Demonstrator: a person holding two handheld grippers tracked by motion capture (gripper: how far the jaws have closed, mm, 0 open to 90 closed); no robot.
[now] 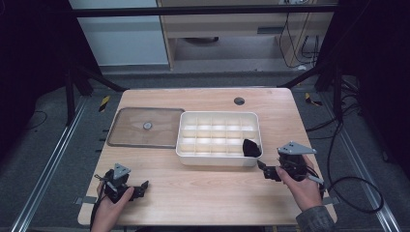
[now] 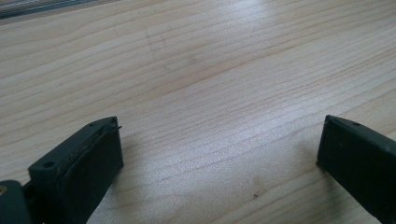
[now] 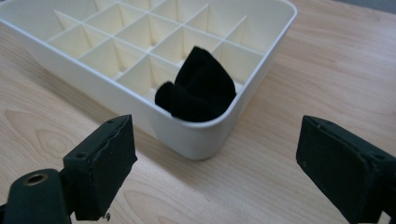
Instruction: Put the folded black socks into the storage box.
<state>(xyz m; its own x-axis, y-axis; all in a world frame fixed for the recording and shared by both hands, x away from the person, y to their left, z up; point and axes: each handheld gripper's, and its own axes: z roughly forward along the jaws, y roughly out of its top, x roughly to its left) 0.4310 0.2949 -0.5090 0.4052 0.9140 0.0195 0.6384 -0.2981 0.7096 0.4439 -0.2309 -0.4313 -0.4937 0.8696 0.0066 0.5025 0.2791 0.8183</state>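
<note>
Hovering low over the table [image 1: 203,188] at the near right, right gripper [image 3: 215,154] with jaws spread wide and holding nothing, aiming at the near corner of the white tray [image 3: 261,60]. Sitting just beyond those jaws, a black cloth [image 3: 198,91], bunched up in the tray's corner compartment and poking above the rim, touching the wall but not the gripper. Seen from the high view, right gripper [image 1: 263,169] lying just short of the tray [image 1: 217,159], with the cloth [image 1: 251,147] in the near right compartment. Resting at the near left of the table, well apart from the tray, left gripper [image 2: 219,154] likewise gaping open and empty over bare wood; in the high view, left gripper [image 1: 140,186] pointing toward the middle of the table. Lying flat beside the tray on its left, a clear lid [image 1: 145,126] with a small round knob at its centre.

Judging by this layout: cloth already placed in a compartment, all other compartments looking empty, lid off and probably waiting to go back on. Showing no brand, label or readable writing anywhere.
</note>
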